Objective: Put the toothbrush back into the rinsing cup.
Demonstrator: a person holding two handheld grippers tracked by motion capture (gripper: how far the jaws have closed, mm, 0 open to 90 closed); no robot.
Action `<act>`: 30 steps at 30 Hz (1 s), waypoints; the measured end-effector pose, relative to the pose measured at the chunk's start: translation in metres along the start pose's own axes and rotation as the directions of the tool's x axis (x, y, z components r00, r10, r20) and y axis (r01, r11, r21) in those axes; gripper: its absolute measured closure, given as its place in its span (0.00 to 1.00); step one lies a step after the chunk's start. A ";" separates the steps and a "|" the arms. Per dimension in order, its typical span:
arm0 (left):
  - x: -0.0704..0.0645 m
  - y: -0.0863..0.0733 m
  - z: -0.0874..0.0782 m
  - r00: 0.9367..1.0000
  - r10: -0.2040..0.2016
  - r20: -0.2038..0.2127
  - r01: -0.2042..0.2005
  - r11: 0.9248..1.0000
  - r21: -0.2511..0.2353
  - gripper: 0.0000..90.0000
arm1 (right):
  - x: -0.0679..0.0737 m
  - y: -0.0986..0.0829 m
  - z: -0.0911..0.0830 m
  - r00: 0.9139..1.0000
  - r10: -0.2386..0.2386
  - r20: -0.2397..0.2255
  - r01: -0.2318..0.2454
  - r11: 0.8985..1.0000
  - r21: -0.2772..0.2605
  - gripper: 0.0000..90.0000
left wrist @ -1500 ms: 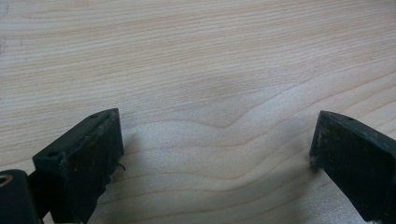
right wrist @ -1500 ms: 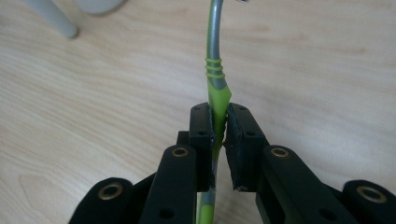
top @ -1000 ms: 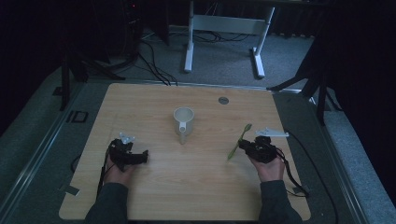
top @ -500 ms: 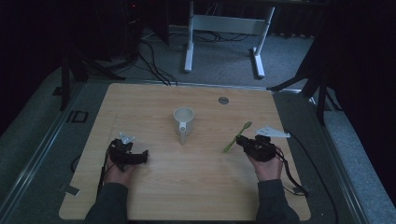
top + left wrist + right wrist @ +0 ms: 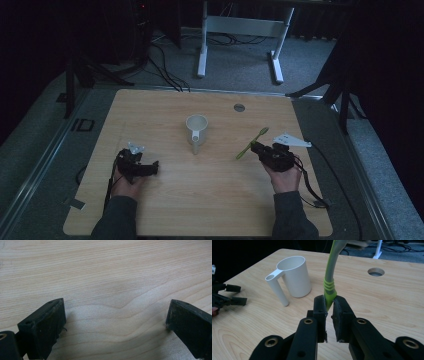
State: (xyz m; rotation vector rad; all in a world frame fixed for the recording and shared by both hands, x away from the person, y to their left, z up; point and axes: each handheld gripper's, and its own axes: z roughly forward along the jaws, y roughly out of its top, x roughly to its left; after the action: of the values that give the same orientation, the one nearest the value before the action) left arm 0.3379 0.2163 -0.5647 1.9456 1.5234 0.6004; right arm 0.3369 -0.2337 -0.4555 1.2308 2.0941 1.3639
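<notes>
The light wooden bench [image 5: 200, 200] carries everything. A white plastic mug with a long straight handle [image 5: 196, 131] stands upright near its centre, between my two hands. My left gripper [image 5: 150, 168] rests low over bare wood, its jaws spread wide and holding nothing. My right gripper [image 5: 329, 305] clamps the ribbed lower end of a slim green plastic toothbrush [image 5: 331, 270]; the toothbrush is raised off the bench to the right of the mug, its blurred head pointing away from me.
</notes>
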 end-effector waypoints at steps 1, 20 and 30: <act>0.000 0.000 0.000 1.000 0.000 0.000 0.000 1.000 0.000 0.04 | 0.001 0.000 0.000 1.000 -0.006 0.002 0.006 1.000 -0.002 0.90; 0.000 0.000 0.000 1.000 0.000 0.000 0.000 1.000 0.000 0.04 | 0.015 0.012 -0.003 0.999 -0.047 -0.020 0.046 0.998 -0.030 0.90; 0.000 0.000 0.000 1.000 0.002 0.000 -0.002 1.000 0.001 0.04 | 0.021 0.021 -0.002 0.998 -0.056 -0.032 0.054 0.997 -0.046 0.90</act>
State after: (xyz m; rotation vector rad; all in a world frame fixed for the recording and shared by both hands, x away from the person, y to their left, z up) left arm 0.3380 0.2164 -0.5647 1.9475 1.5226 0.6008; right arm 0.3338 -0.2146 -0.4336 1.1316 2.0919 1.4092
